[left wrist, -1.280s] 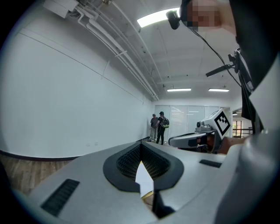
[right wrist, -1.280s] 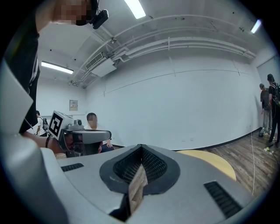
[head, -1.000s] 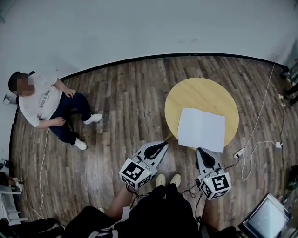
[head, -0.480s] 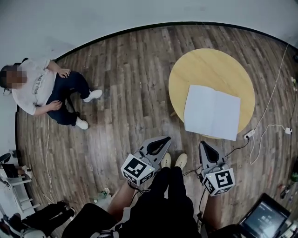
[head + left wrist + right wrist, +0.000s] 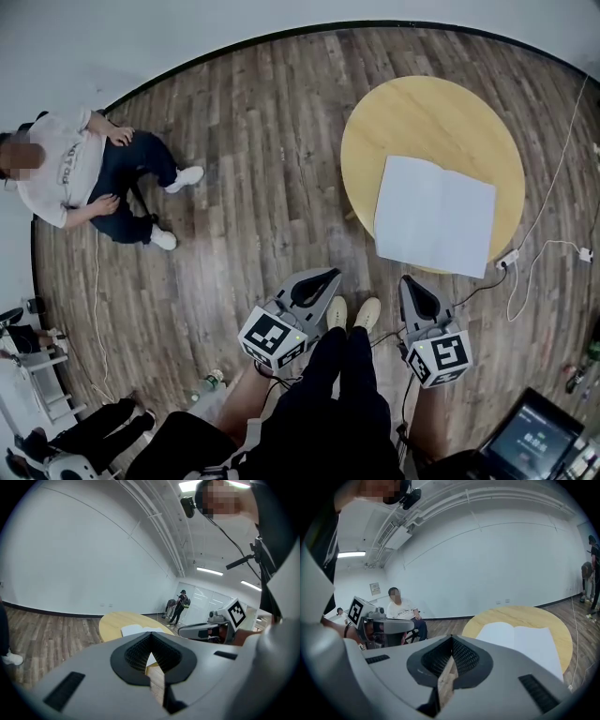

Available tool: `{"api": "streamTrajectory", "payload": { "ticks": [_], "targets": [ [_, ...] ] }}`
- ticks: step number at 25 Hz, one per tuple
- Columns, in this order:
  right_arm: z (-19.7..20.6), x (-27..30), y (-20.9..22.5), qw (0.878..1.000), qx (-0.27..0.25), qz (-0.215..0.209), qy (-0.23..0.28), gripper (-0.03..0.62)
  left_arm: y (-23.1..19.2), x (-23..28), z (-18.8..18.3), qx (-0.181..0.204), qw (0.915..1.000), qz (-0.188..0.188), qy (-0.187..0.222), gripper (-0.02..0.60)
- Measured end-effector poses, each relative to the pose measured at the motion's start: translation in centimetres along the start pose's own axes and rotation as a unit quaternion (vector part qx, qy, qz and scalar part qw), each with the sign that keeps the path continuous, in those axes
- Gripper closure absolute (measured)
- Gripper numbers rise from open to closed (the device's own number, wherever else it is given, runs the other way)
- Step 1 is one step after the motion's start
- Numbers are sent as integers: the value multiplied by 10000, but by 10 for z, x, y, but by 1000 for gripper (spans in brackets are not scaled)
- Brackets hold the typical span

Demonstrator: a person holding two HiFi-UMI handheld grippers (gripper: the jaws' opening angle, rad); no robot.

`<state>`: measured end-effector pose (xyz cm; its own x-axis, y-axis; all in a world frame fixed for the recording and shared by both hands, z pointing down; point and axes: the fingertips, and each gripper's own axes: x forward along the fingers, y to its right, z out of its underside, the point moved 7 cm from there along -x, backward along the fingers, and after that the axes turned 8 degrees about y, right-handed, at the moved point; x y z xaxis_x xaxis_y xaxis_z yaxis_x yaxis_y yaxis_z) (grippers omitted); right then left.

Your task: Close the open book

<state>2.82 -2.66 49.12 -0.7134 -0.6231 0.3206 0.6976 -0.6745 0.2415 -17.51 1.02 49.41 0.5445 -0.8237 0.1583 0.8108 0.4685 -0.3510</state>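
An open white book (image 5: 434, 228) lies flat on the round yellow table (image 5: 422, 112), near its front edge. Both grippers hang in front of the person's legs, short of the table and apart from the book. My left gripper (image 5: 328, 276) points toward the table's left side, jaws shut and empty. My right gripper (image 5: 410, 281) points at the book's near edge, also shut on nothing. In the left gripper view the book (image 5: 136, 630) shows beyond the closed tips (image 5: 151, 634). In the right gripper view its pages (image 5: 520, 637) spread just past the tips (image 5: 451, 637).
A person sits on a chair (image 5: 84, 178) at the far left by the wall. A power strip (image 5: 507, 258) and cables lie on the wooden floor right of the table. A screen (image 5: 534, 441) stands at the bottom right. The holder's shoes (image 5: 352, 314) are between the grippers.
Both grippers have sunk lower in front of the person, still shut. The head view has shifted, so the table and book now sit further right. The book has not moved.
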Motion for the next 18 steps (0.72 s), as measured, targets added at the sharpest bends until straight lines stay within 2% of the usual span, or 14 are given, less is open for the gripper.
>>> {"api": "streamTrajectory", "payload": {
  "ticks": [5,7,9,18],
  "targets": [
    [15,18,4,9988,41,195,-449,599,2,0,3,-51,10000,21,-23,583],
    [20,29,4,9974,98,168,-698,393,4,-1,4,-100,9999,36,-52,583],
    [26,39,5,9957,91,230,-890,334,6,-2,6,-141,9999,44,-72,583],
    [53,69,15,9903,264,415,-1303,330,-10,-4,20,-287,9995,-65,-124,583]
  ]
}}
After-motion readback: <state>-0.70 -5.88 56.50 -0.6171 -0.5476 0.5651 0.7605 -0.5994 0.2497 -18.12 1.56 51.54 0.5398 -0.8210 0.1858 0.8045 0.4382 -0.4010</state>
